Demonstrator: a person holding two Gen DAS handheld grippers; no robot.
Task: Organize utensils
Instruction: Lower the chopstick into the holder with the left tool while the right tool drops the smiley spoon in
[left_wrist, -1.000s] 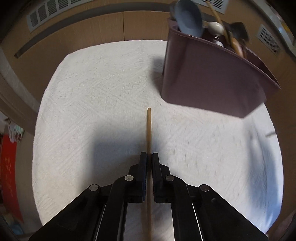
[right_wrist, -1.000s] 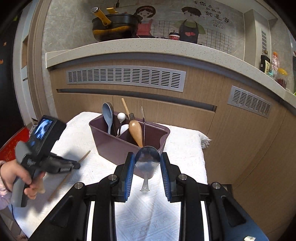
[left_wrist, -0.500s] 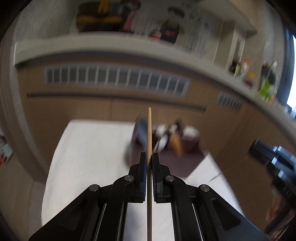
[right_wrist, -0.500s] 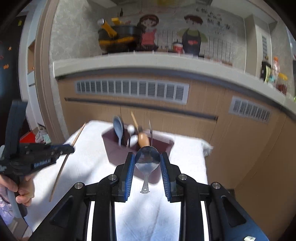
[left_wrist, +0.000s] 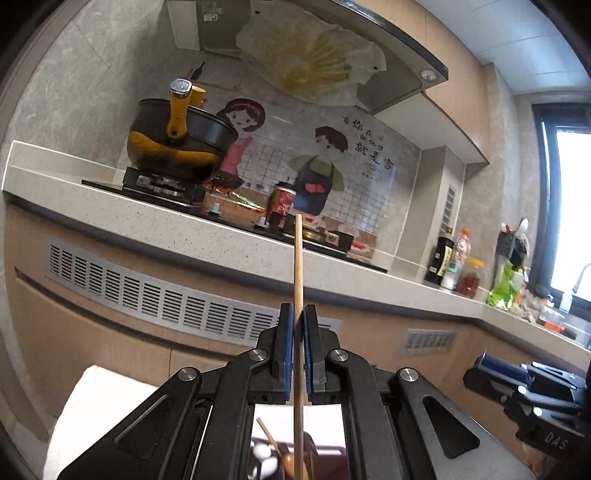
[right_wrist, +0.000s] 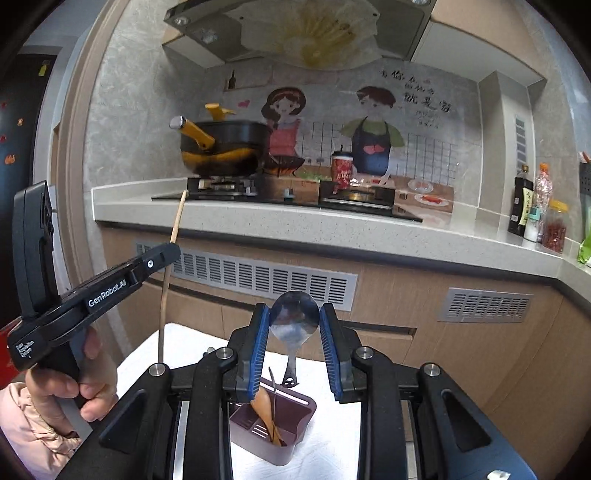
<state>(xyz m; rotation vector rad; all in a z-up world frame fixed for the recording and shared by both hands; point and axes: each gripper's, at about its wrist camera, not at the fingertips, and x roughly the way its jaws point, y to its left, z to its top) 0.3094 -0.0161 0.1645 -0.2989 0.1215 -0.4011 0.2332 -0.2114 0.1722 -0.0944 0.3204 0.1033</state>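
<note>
Chopstick (left_wrist: 297, 266) | pinched upright between left fingers (left_wrist: 284, 347) | lower end blurred

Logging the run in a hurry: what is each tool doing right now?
Left tool: closed on a wooden chopstick.
Right tool: closed on the bowl of a metal spoon, handle hanging down.

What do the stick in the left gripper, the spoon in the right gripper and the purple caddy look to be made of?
Stick: probably bamboo or wood, with a matte tan, even surface. Spoon: polished metal, likely stainless steel; its bowl mirrors the room. Caddy: seemingly moulded plastic, a smooth, dull mauve with thin walls and a slotted bottom.
</note>
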